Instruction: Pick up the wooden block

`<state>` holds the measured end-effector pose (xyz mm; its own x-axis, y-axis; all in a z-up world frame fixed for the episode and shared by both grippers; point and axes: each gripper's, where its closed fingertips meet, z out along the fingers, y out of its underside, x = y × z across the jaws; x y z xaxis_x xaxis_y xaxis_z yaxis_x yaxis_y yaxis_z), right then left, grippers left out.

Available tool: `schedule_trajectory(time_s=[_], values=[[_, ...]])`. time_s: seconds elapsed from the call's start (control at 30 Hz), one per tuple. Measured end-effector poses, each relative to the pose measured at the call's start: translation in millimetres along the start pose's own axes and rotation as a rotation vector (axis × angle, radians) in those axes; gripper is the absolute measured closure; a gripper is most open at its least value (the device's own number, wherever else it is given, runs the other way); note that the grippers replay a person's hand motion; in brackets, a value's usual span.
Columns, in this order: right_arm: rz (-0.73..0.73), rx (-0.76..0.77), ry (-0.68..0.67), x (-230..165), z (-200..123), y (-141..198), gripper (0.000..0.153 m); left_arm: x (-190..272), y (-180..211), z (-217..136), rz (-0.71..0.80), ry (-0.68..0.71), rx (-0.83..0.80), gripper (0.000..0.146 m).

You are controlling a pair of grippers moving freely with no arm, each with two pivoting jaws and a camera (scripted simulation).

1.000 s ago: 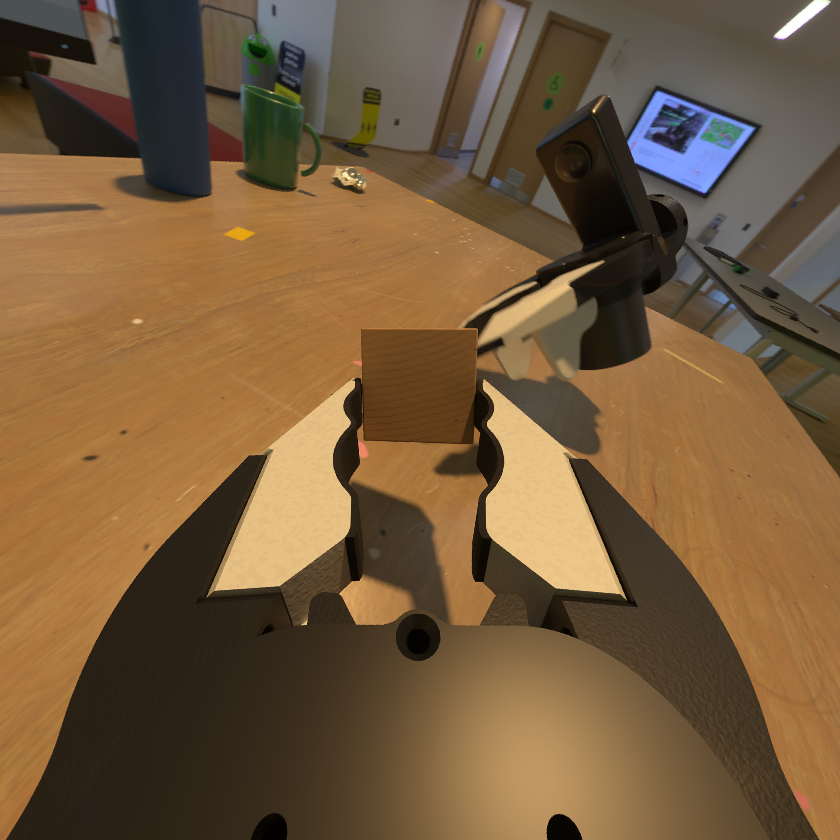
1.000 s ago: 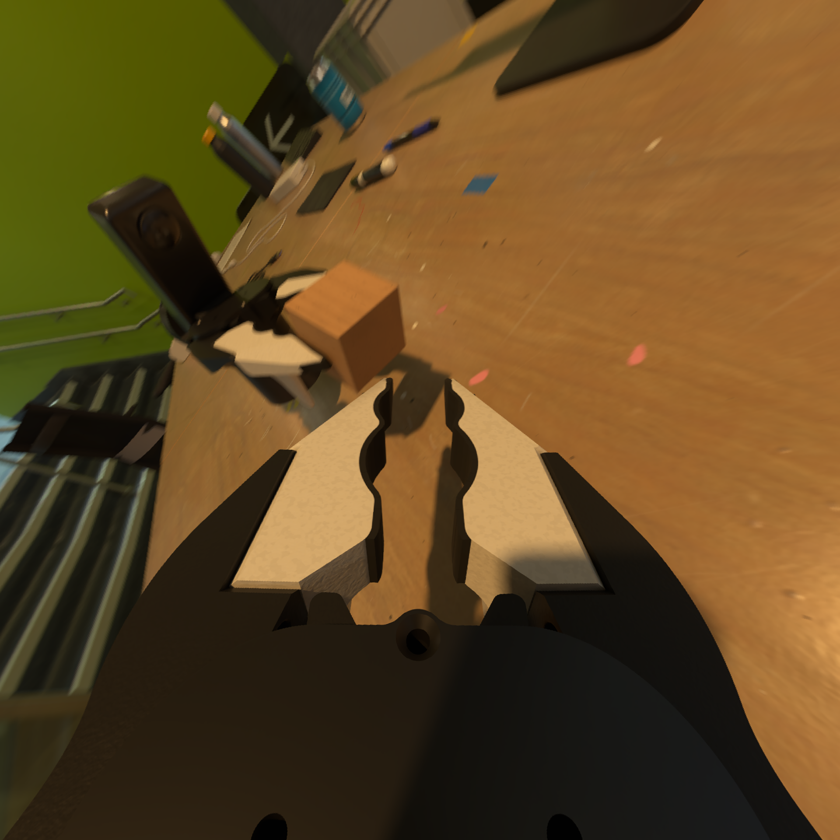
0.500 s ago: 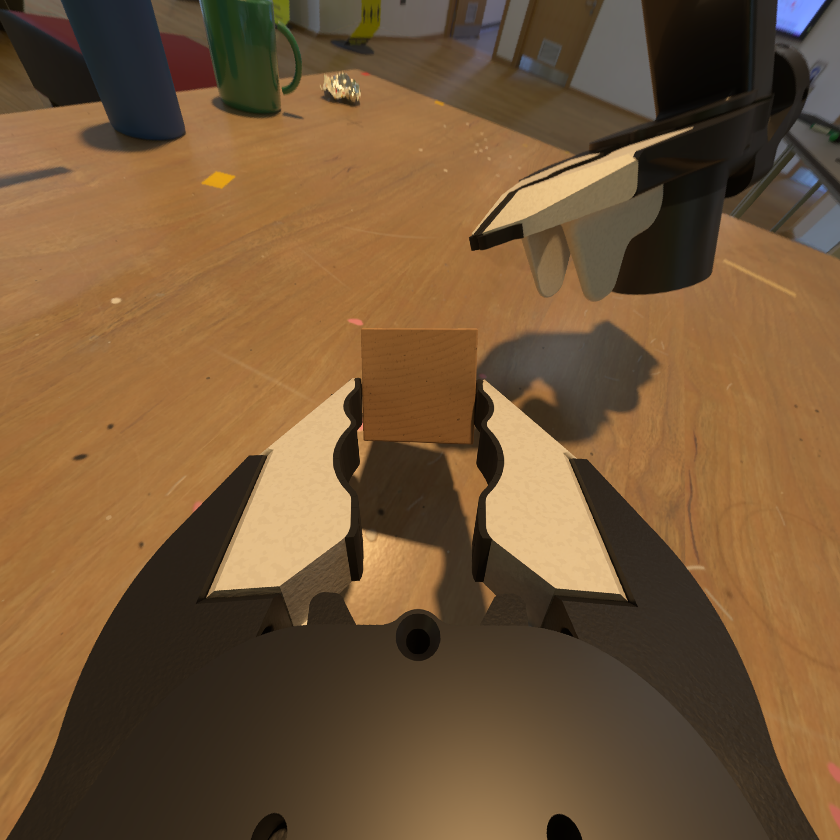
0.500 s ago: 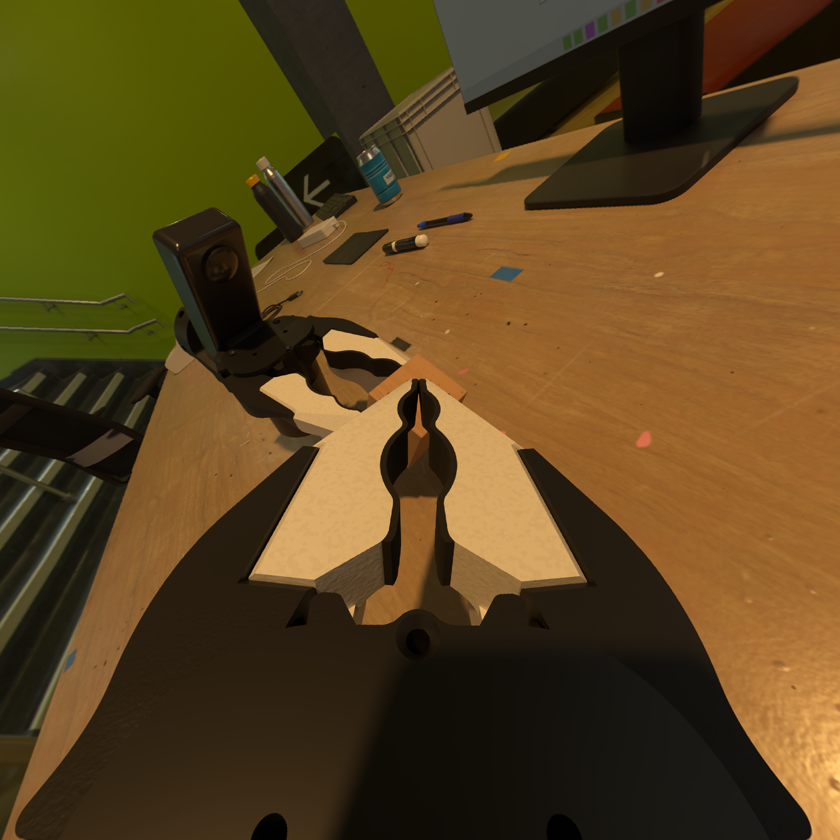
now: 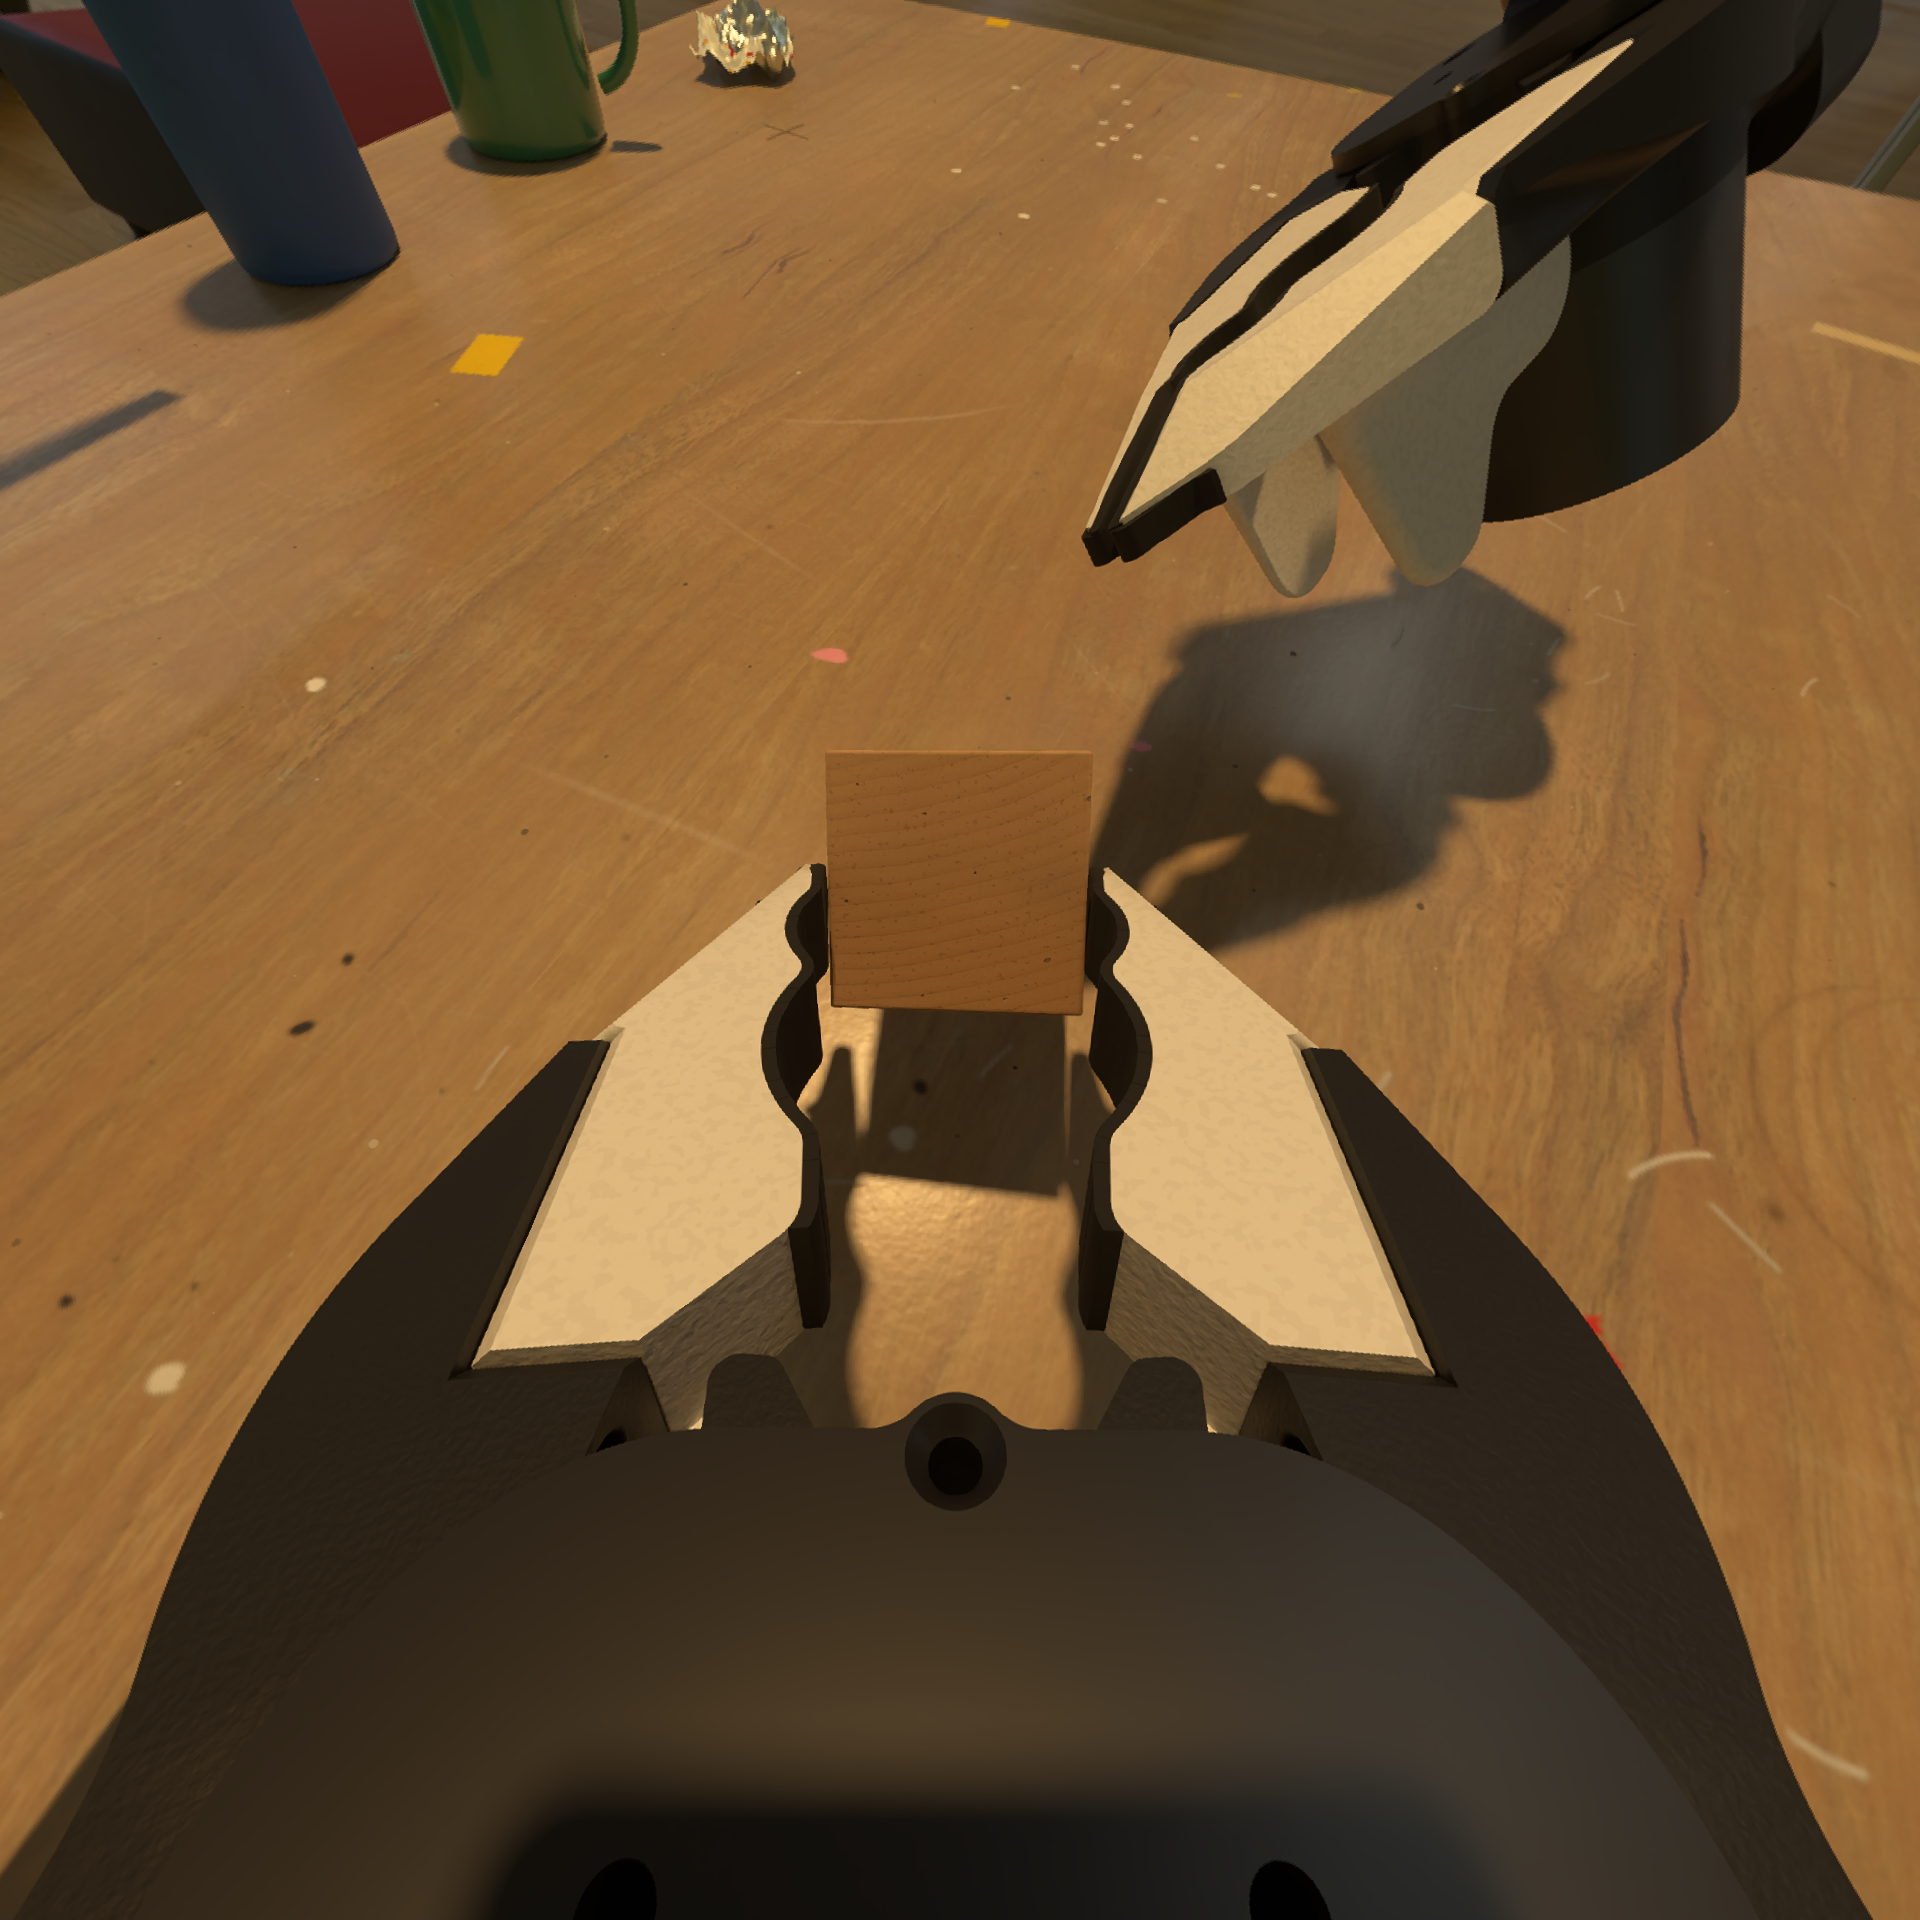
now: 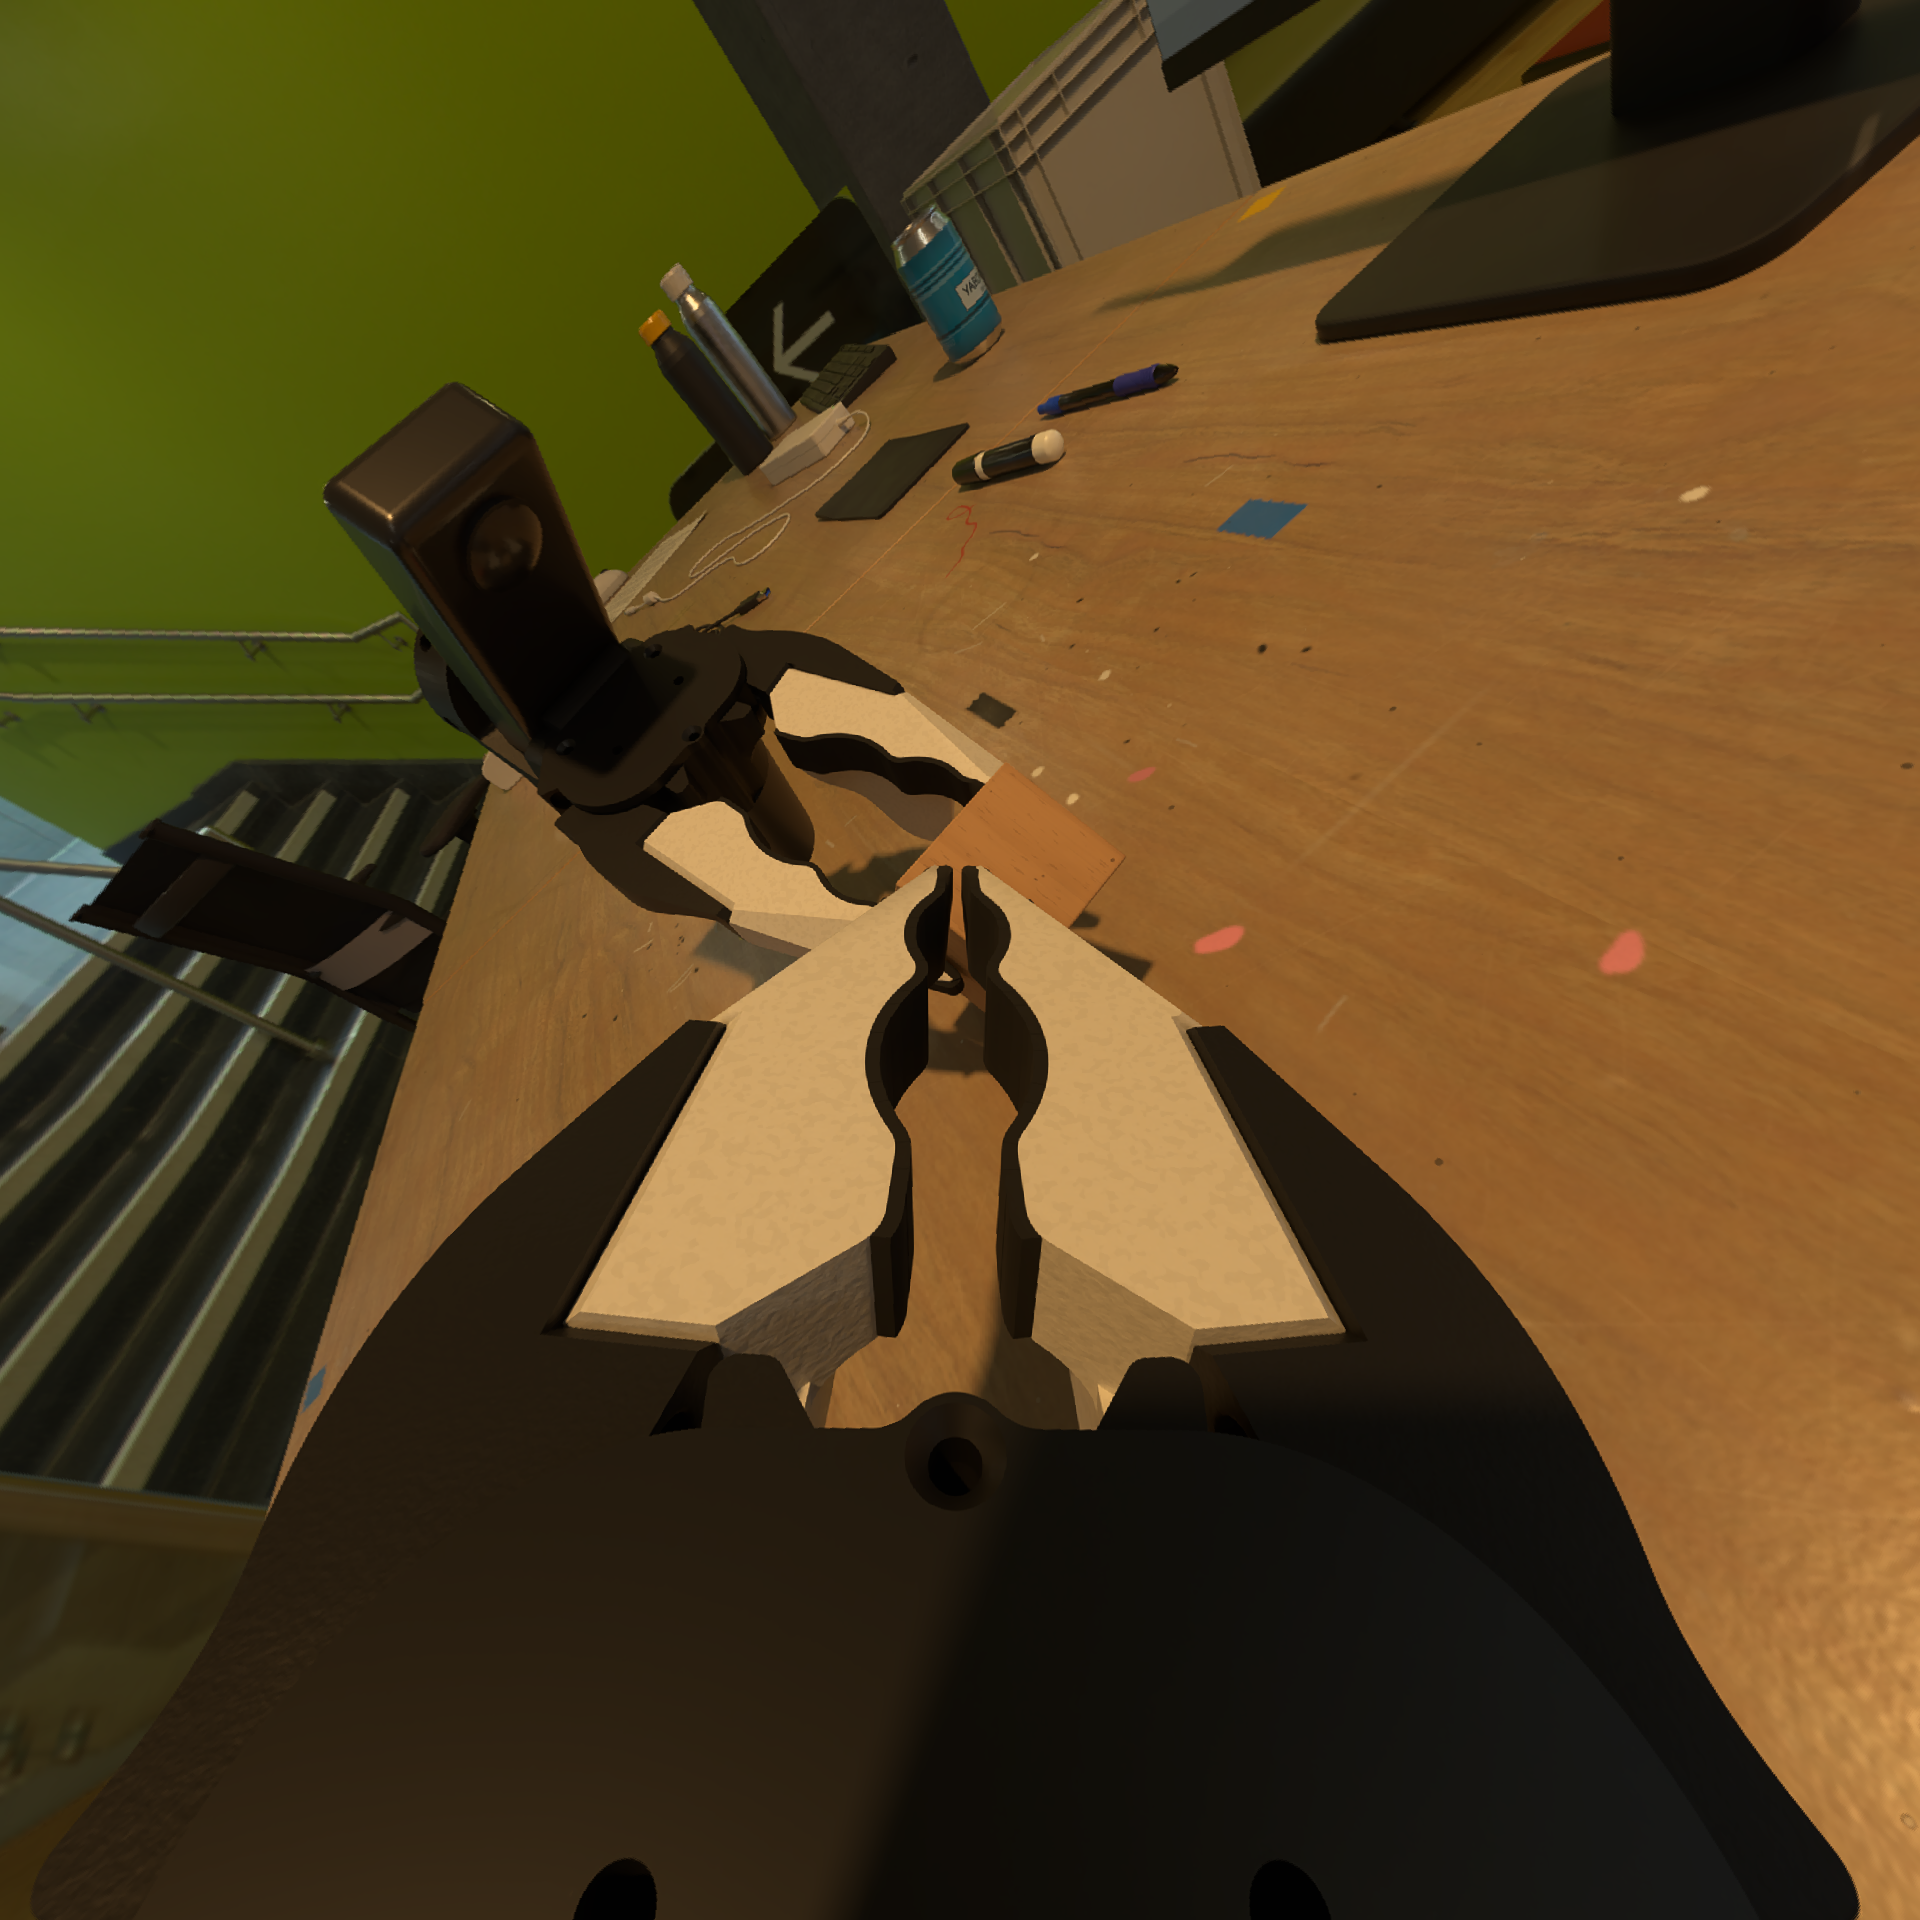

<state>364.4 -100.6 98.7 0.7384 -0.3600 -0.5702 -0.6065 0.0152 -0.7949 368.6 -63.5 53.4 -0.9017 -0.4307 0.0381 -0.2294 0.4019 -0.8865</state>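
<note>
The wooden block (image 5: 958,883) is a light brown cube clamped between the fingertips of my left gripper (image 5: 958,879). It hangs above the wooden table (image 5: 520,644) with its shadow below it. My right gripper (image 5: 1107,545) is shut and empty, hovering above the table to the block's right and farther off. In the right wrist view, my right gripper (image 6: 954,881) points at the block (image 6: 1039,842), which is partly hidden behind its tips, and the left gripper (image 6: 940,831) holds the block from the left.
A green mug (image 5: 530,73), a blue cylinder (image 5: 249,135) and crumpled foil (image 5: 743,42) stand at the far side. A monitor base (image 6: 1621,208), pens (image 6: 1107,390), a blue can (image 6: 945,286) and bottles (image 6: 717,364) lie farther off. The table edge (image 6: 416,1039) runs at the left.
My left gripper has risen with the block, now farther above the table. My right gripper shut its fingers, rose and pulled away to the block's right.
</note>
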Motion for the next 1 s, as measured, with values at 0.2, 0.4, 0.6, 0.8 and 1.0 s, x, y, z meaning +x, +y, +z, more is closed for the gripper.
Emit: schedule_trajectory(time_s=[0.2, 0.4, 0.6, 0.8, 1.0], values=[[0.022, -0.011, -0.01, 0.2, 1.0, 2.5, 0.148, -1.2, 0.5, -0.8, 0.006, -0.006, 0.0, 0.096], [0.024, -0.023, -0.028, -2.2, 1.3, 5.4, 0.142, -0.2, 2.5, -3.7, 0.021, 0.005, -0.013, 0.096], [0.02, -0.024, -0.022, -1.2, -0.2, 5.6, 0.14, -0.6, 3.0, -5.1, 0.029, 0.014, -0.015, 0.096], [0.009, -0.031, -0.014, -0.3, -2.2, 7.0, 0.14, -1.7, 3.6, -6.4, 0.039, 0.024, -0.017, 0.096], [0.014, -0.028, -0.01, 0.9, -4.1, 7.2, 0.14, -1.6, 3.3, -9.3, 0.035, 0.043, -0.015, 0.096]])
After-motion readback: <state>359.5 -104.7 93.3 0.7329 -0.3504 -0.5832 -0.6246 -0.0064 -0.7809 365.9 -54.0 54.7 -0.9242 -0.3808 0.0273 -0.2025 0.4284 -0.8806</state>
